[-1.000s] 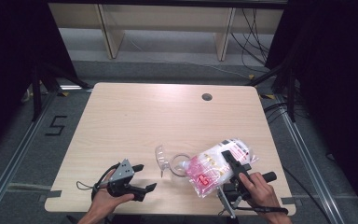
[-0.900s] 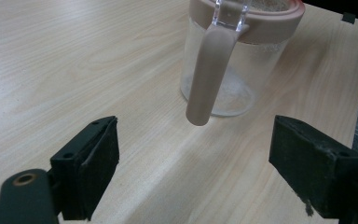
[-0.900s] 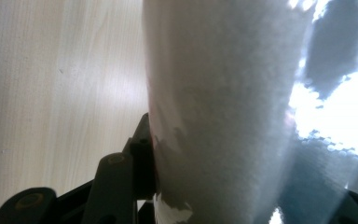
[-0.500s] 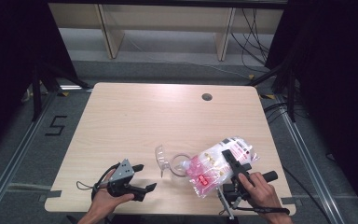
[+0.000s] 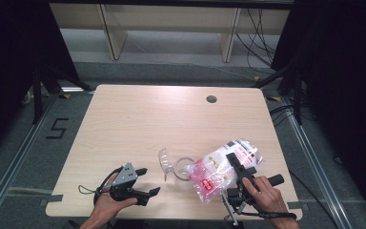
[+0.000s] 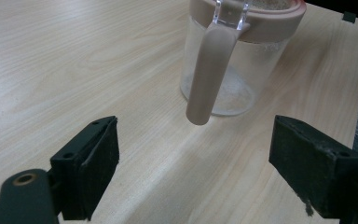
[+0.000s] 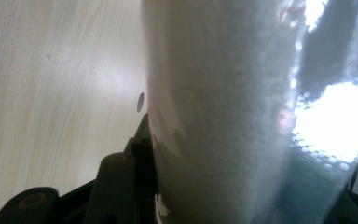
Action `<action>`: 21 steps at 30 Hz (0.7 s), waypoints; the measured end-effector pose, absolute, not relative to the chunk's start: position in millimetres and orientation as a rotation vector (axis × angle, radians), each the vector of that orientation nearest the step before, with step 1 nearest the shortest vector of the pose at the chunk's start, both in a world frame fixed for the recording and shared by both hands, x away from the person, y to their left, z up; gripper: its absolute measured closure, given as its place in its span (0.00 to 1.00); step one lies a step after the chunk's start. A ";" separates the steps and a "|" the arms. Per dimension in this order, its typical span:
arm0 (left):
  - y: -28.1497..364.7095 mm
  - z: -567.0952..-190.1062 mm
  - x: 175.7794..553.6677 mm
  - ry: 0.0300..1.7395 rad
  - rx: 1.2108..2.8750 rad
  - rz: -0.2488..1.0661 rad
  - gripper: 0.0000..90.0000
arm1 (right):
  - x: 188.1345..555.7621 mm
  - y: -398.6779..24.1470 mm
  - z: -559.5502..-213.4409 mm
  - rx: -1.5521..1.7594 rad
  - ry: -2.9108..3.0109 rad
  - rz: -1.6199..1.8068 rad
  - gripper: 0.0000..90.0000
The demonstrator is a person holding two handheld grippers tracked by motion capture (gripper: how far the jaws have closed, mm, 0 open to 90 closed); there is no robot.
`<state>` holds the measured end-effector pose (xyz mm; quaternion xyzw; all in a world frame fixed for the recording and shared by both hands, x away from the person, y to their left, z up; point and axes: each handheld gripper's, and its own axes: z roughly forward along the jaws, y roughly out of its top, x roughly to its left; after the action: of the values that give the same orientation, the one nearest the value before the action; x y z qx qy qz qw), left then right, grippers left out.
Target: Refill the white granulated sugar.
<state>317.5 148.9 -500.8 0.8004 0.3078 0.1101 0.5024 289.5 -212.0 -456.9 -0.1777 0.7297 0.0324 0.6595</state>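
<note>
1. We see a pale wooden surface (image 5: 138, 124) from above, with a small round hole (image 5: 211, 99) near its far edge.

2. Our right gripper (image 5: 238, 167) sits at the near right part of the surface, held by the right hand (image 5: 262, 191). Its fingers are part-way closed and clamped on a clear plastic bag (image 5: 221, 169) with red and white printing, filled with a white powdery content.

3. In the right gripper view the bag (image 7: 223, 116) stands close before the camera, with one black finger (image 7: 142, 140) pressed against its left side. The other finger is hidden behind the bag.

4. The bag lies tilted across the near right part of the surface, its lower end pointing towards a clear jug (image 5: 181, 168) just beside it to the left. We cannot tell whether the two touch.

5. The jug (image 6: 233, 60) stands upright near the middle of the front half of the surface. It has a pinkish rim and a long pinkish handle (image 6: 207, 74) that faces the left gripper.

6. Our left gripper (image 5: 145, 181) rests at the near left, in the left hand (image 5: 107, 207). Its fingers (image 6: 93, 163) stand wide apart and hold nothing, with the jug a little way ahead of them.
</note>
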 end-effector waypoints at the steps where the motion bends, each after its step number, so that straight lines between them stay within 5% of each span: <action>1: 148.8 -500.8 317.5 0.744 1.933 0.265 0.17 | 290.0 -211.3 -456.4 -0.413 1.643 0.076 0.63; 21: 150.5 -499.6 318.2 0.727 1.949 0.288 0.17 | 286.2 -210.3 -449.9 -0.447 1.626 0.024 0.64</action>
<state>318.2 150.5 -499.6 0.8049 0.3004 0.1190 0.4977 286.2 -210.3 -449.9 -0.1980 0.7201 0.0104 0.6650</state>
